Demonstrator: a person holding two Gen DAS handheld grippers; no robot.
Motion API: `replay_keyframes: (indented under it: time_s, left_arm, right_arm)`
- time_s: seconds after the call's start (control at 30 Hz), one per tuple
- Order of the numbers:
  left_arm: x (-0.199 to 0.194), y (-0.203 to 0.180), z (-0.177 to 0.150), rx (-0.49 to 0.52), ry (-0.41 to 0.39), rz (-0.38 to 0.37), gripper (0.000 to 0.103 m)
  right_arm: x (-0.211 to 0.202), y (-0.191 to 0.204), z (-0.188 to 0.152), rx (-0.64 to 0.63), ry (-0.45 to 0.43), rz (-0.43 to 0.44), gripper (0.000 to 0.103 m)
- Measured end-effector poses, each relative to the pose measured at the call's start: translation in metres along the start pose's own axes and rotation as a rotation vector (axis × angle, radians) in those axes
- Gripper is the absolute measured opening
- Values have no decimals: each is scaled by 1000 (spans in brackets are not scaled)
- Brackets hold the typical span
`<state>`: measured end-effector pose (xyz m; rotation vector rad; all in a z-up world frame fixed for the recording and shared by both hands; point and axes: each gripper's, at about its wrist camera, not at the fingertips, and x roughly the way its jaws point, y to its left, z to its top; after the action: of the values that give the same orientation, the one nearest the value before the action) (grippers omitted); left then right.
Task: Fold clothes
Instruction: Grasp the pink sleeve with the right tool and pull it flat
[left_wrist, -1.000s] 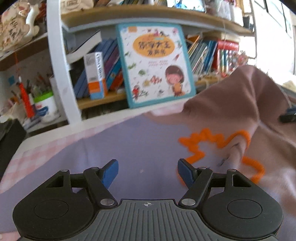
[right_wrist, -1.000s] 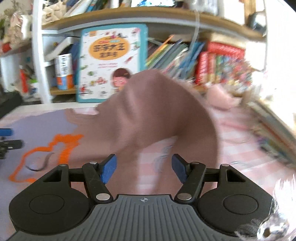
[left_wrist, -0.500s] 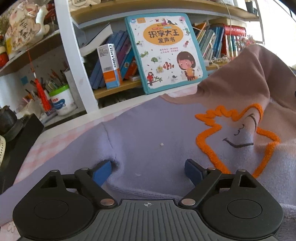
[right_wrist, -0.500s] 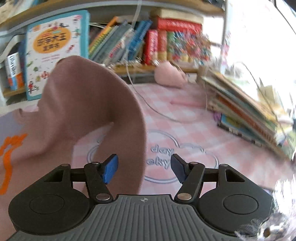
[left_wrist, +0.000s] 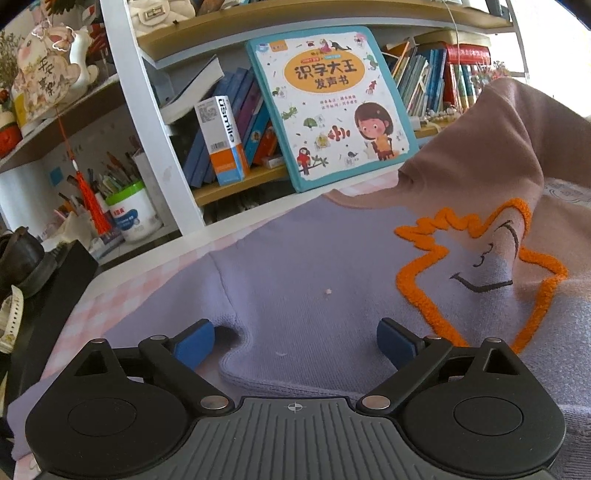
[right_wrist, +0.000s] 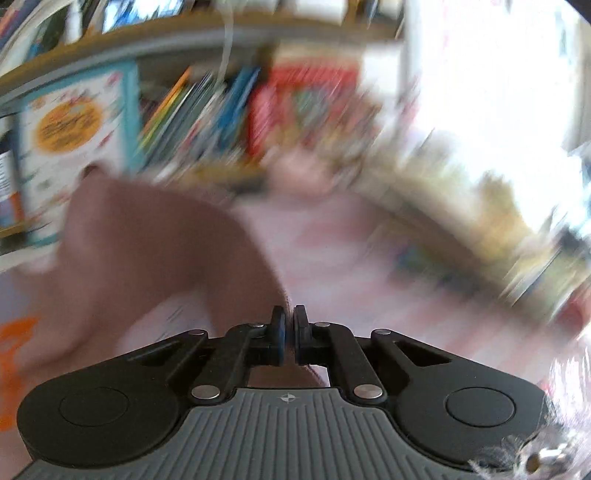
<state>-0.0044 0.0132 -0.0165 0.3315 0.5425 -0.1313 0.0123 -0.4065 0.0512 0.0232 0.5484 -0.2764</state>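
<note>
A lilac sweater (left_wrist: 332, 266) with a fuzzy orange outline (left_wrist: 417, 291) lies spread on the pink checked tablecloth (left_wrist: 122, 291). Its mauve part (left_wrist: 498, 147) is lifted in a hump at the right. My left gripper (left_wrist: 293, 332) hovers low over the near hem, its jaws opening wide; the hem lies between them and the pads do not press on it. In the blurred right wrist view my right gripper (right_wrist: 289, 317) is shut, pinching the edge of the mauve fabric (right_wrist: 166, 251), which rises away to the left.
A bookshelf stands behind the table, with a large picture book (left_wrist: 332, 103) leaning on it and a white post (left_wrist: 147, 122). A white tub of pens (left_wrist: 135, 214) and a black box (left_wrist: 55, 280) sit at the left. Blurred stacked books (right_wrist: 461, 236) lie at the right.
The left jaws have spread wider and now straddle the hem resting on the table. The right jaws have snapped shut on the mauve fabric's edge, and that view has swung and blurred.
</note>
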Motion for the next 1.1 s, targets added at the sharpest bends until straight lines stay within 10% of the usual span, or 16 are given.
replay_keyframes:
  time_s: [0.2,0.73,0.87,1.1]
  left_arm:
    - [1,-1,0,10,5,-6,99]
    - [4,4,0,-13,15,-32,101]
    - [4,6,1,-16,17,-33,101]
    - [4,6,1,-23,21,-30,101]
  right_arm:
    - [35,-7,35,-200,-141,-240,4]
    - [159,2,52,-361,66,-354,5]
    - [161,4,50,-380,69,-382,29]
    - [94,7,36,-144,95,11,51]
